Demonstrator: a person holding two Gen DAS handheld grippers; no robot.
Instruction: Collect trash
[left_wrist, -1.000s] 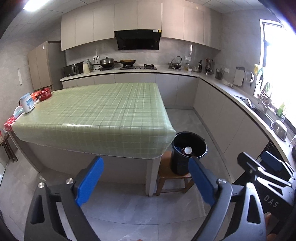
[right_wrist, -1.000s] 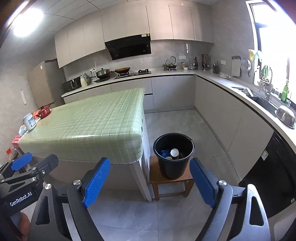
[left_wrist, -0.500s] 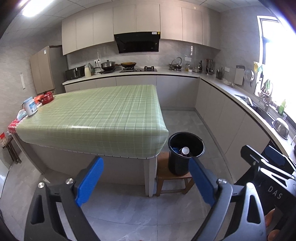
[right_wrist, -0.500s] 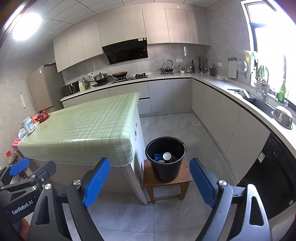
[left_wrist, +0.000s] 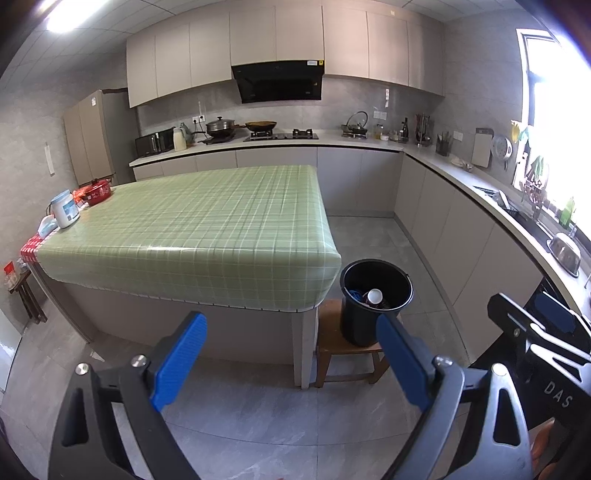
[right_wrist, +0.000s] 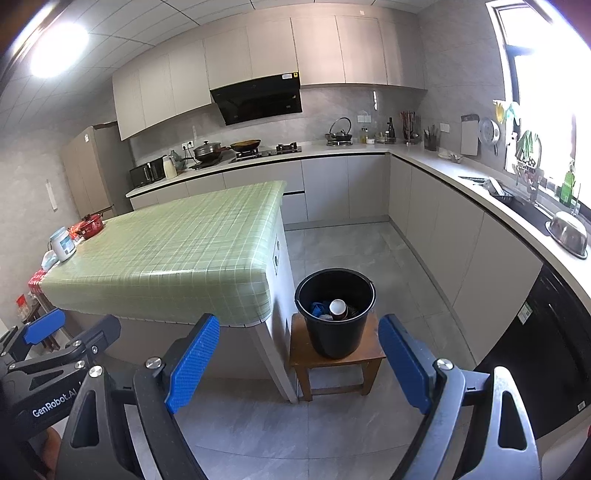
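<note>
Both views pulled back from table, black bucket holding probably cup, both hand-held grippers spread, empty.

bucket on stool, beside island

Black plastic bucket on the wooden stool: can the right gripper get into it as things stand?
Probably yes. The black plastic bucket has an open top, nothing stands between it and the open, empty right gripper, though the gripper is well short.

Green checked table, red pot, wooden stool
</note>
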